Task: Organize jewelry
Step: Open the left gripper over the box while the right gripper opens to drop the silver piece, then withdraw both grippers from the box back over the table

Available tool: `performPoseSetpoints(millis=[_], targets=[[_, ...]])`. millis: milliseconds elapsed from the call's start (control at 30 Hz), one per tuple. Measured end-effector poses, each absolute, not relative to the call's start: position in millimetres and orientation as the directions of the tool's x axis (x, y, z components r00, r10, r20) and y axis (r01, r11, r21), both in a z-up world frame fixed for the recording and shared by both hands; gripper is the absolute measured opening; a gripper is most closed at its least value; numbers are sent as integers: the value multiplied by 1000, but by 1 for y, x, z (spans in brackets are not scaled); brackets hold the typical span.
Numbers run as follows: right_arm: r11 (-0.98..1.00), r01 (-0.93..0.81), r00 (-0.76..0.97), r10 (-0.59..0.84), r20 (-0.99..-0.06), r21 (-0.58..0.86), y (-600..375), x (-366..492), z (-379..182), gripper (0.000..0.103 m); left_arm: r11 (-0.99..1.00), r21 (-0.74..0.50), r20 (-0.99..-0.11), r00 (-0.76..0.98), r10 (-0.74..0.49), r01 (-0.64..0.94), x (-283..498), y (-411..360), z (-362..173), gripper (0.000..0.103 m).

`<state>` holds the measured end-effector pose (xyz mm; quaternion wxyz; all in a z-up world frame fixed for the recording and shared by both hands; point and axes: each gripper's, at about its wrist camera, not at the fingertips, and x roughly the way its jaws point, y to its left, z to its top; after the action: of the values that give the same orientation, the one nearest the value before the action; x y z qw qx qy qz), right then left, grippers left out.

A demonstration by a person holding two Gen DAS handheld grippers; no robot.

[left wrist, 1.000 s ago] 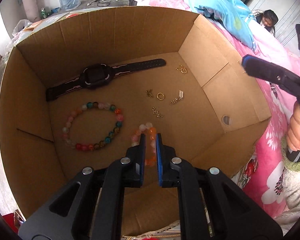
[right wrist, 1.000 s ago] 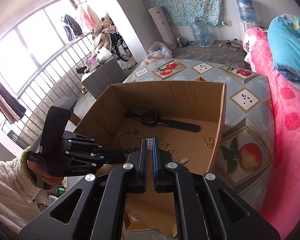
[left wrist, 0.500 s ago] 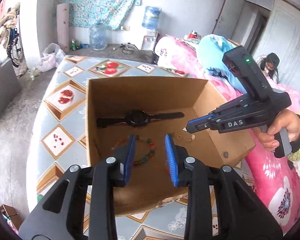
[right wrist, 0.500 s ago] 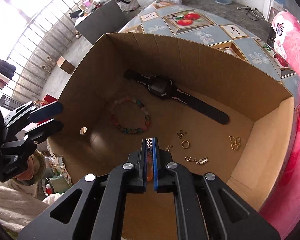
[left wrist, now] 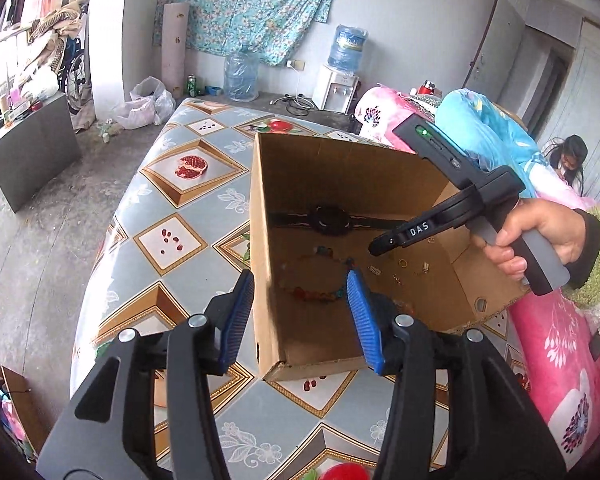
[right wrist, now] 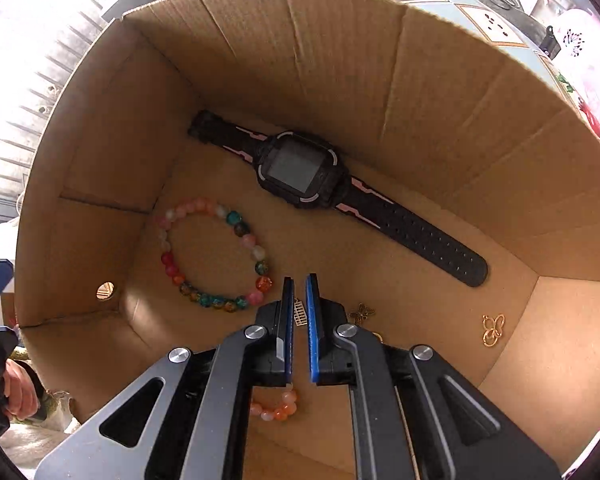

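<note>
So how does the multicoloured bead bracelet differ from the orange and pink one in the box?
The multicoloured bracelet mixes pink, red, teal and dark beads; the orange and pink bracelet shows only orange and pale pink ones. The multicoloured bracelet lies as a full open ring in plain view by the watch; the orange and pink bracelet is mostly hidden behind the right gripper. Both lie loose on the cardboard box floor.

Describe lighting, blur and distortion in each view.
Left wrist view: even daylight, strong fisheye bending at the edges, the cardboard box interior dim and motion-smeared. Right wrist view: sharp on the watch and beaded bracelet, window area upper left blown out white.
</note>
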<state>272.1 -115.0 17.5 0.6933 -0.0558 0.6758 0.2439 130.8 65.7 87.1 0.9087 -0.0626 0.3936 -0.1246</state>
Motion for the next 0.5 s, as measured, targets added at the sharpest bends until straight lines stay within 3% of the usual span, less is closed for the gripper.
performPoseSetpoints(millis=[100,233,367,500], targets=[[866,-401,39,342,-939,299,-128,266,49,7,956,-237,-698,655,-290,171,130,68,84,48],[850,-382,213,463,-860,363,-170,235,111,39,954,-256,-680,673,-292,155,127,74,88,55],[892,-316,423,437,-794,323,-224,192,151,54,946,-294,-685,659,-310,138,135,78,85,62],[929,-143,500,366,-785,342,-277,157,139,58,933,-348,-714,619,-327,91,150,83,72,63]])
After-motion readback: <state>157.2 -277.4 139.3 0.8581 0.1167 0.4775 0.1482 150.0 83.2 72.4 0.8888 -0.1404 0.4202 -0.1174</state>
